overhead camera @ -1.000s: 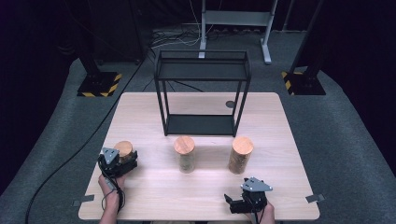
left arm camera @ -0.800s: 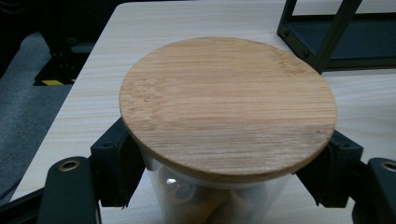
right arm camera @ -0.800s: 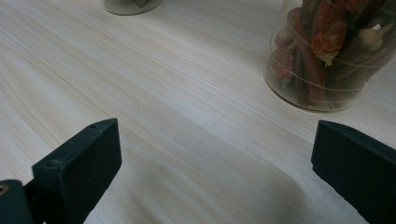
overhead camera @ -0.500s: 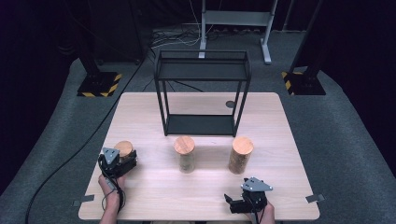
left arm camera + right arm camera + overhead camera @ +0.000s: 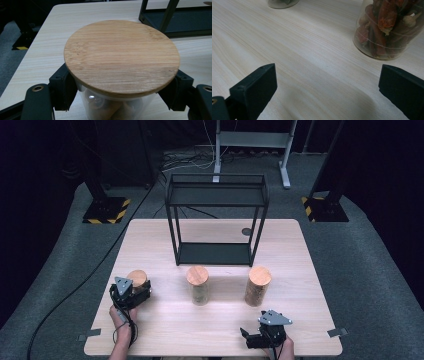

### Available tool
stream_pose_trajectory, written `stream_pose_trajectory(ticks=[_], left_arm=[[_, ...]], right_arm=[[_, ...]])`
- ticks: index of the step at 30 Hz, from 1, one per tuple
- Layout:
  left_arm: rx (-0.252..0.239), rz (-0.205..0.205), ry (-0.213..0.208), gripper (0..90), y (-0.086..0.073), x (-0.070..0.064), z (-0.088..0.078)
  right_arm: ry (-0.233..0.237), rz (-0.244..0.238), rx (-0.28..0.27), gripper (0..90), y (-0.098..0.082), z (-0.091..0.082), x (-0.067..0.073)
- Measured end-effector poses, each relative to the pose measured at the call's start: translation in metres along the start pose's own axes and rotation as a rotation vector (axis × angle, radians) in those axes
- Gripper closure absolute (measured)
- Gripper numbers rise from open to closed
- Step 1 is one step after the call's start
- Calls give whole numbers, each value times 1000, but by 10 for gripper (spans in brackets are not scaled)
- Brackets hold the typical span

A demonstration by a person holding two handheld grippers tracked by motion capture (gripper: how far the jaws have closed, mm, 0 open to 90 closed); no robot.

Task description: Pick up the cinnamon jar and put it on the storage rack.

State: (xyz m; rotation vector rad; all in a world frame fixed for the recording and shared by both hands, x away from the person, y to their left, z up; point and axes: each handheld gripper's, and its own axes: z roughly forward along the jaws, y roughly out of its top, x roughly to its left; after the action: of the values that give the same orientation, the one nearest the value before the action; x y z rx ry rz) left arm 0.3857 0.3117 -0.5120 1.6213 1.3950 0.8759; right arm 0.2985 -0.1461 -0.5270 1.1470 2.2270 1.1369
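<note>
Left hand-held gripper [image 5: 136,292] is clenched on the glass jar [image 5: 117,105] just under its round wooden lid [image 5: 122,56]; its jaws have just been closing on it. This jar stands at the left near corner of the counter [image 5: 300,250]. Right hand-held gripper [image 5: 329,95] rests low, jaws apart, with nothing between them.

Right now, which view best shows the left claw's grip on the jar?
The left gripper view: both pads press the jar under its wooden lid. The high view shows the left claw hiding that jar's side.
</note>
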Motion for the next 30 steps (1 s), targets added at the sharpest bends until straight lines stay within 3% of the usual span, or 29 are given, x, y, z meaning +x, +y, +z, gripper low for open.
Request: stream_pose_trajectory(ticks=[30], left_arm=[[-16,31,-73,250,15,-20,9]], right_arm=[[-2,-1,3,11,0,0,0]])
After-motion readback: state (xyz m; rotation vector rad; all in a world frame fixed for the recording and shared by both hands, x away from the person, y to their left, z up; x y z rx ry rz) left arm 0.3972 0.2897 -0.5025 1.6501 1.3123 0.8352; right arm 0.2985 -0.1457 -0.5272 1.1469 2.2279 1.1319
